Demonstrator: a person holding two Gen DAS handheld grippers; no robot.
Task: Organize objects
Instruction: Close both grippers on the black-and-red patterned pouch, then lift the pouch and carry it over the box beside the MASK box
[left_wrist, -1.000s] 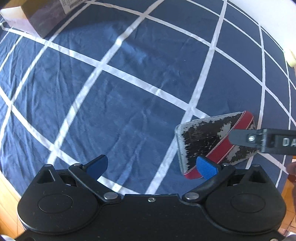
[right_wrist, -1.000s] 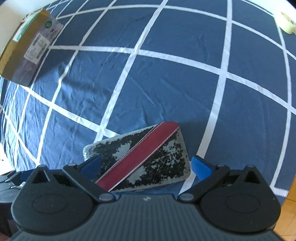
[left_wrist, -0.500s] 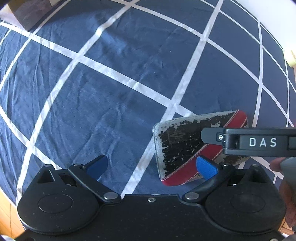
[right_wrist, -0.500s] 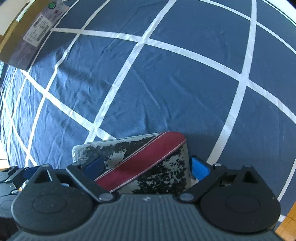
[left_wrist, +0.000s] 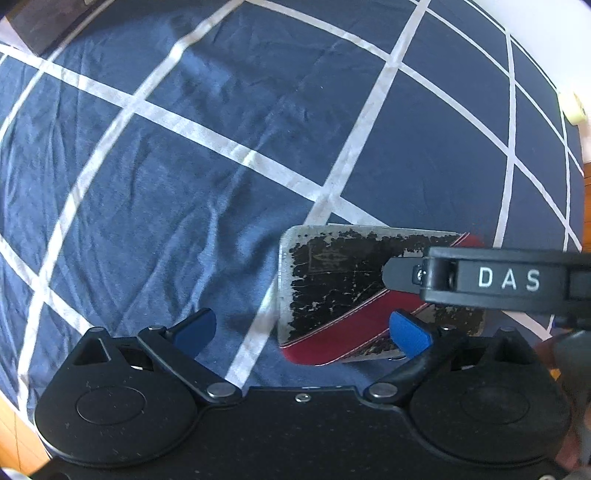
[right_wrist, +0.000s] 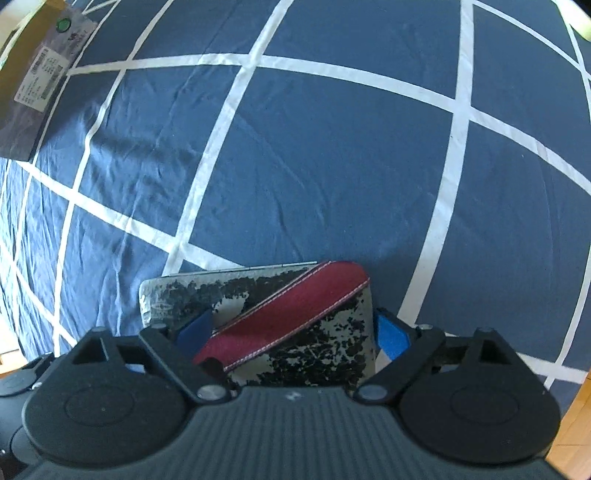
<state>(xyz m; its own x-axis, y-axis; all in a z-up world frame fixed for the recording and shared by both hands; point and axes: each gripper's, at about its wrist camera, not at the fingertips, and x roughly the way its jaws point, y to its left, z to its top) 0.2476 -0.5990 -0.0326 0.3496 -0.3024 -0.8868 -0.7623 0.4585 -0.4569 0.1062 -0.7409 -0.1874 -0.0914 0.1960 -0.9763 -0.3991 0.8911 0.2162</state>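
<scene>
A worn wallet (right_wrist: 295, 314), black flaking over grey with a red diagonal stripe, lies flat on the blue checked cloth (right_wrist: 332, 166). My right gripper (right_wrist: 291, 334) points steeply down over it, jaws closing. Its right pad (right_wrist: 391, 338) is at the wallet's right edge, and its left pad (right_wrist: 194, 330) hangs over the wallet's top face. The left wrist view shows the same wallet (left_wrist: 332, 280) with one of the right gripper's fingers (left_wrist: 400, 273) across it. My left gripper (left_wrist: 303, 330) is also closing; the wallet's near left corner lies between its pads, untouched.
A cardboard box (right_wrist: 33, 85) with a shipping label sits at the cloth's far left edge. A pale roll of tape (left_wrist: 572, 107) lies at the far right edge. Wooden floor (right_wrist: 576, 424) shows beyond the cloth's near right edge.
My left gripper has slid toward the wallet, which now sits further left in its view. The right gripper has dropped closer over the wallet and its jaws have narrowed.
</scene>
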